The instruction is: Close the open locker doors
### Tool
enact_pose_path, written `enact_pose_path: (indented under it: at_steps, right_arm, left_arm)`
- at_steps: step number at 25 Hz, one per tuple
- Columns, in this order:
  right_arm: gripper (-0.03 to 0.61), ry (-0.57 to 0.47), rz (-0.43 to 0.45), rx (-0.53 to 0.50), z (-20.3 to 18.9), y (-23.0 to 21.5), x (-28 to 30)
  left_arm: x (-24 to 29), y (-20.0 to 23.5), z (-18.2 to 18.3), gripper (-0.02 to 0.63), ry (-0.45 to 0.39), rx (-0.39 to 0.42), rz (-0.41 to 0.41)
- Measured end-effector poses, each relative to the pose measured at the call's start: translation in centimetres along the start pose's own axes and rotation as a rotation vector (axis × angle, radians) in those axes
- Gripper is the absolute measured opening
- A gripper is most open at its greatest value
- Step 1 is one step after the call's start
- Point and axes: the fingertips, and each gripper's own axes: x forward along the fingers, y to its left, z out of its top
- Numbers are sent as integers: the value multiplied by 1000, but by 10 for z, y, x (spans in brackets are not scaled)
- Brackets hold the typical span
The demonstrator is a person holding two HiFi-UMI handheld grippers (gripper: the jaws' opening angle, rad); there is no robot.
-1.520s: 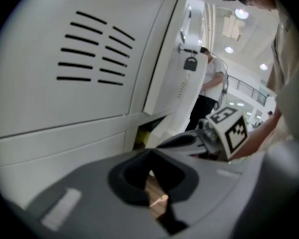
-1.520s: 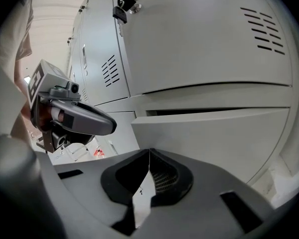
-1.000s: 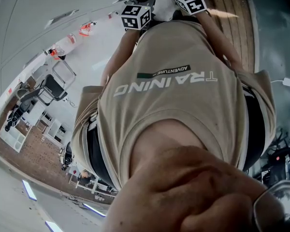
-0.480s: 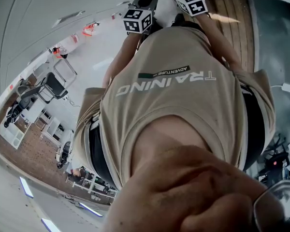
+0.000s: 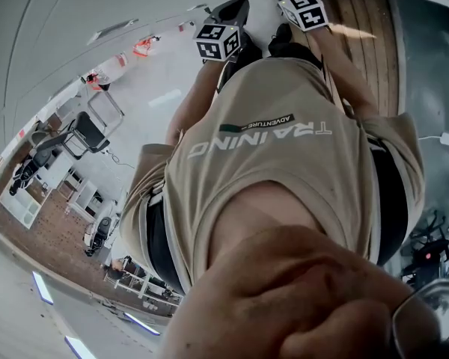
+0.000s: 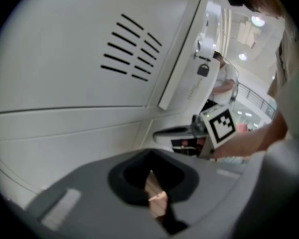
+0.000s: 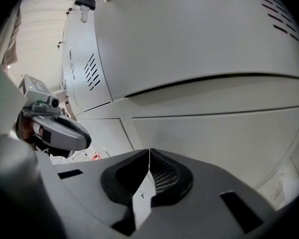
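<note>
White locker doors fill both gripper views. In the left gripper view a closed door with vent slots [image 6: 132,46] is close ahead, and to its right a door [image 6: 182,59] stands ajar with a padlock [image 6: 203,69] hanging on it. My left gripper [image 6: 151,178] is shut with nothing in it. My right gripper [image 7: 149,158] is also shut and empty, close to a smooth locker front [image 7: 199,39]. In the head view only the marker cubes of the left [image 5: 217,40] and right [image 5: 307,10] grippers show, above the person's beige shirt [image 5: 277,170].
Further vented doors [image 7: 92,71] run away to the left, with a lock [image 7: 87,1] at the top. A wooden floor strip [image 5: 367,21] lies at the upper right. Chairs and shelving [image 5: 75,137] stand far off to the left.
Both marker cubes have shifted slightly right and down in the head view as the head tilted. The jaws' state does not show in the earlier frames.
</note>
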Motion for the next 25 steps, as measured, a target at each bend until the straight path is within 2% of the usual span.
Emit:
enact_pose_path:
  at_steps: [6,14,25]
  right_arm:
    - [15,35,-54,16,-23,14,-16]
    - [15,79,-64,26,-46,63,-33]
    - [15,90,-43,-22,-32,119,-39]
  left_arm:
    - [-15,2,-15,0,-11,-11,-20]
    - [-53,7,-14,0,-83,-9,-25]
    - [-108,35,-9,0,-192,1,7]
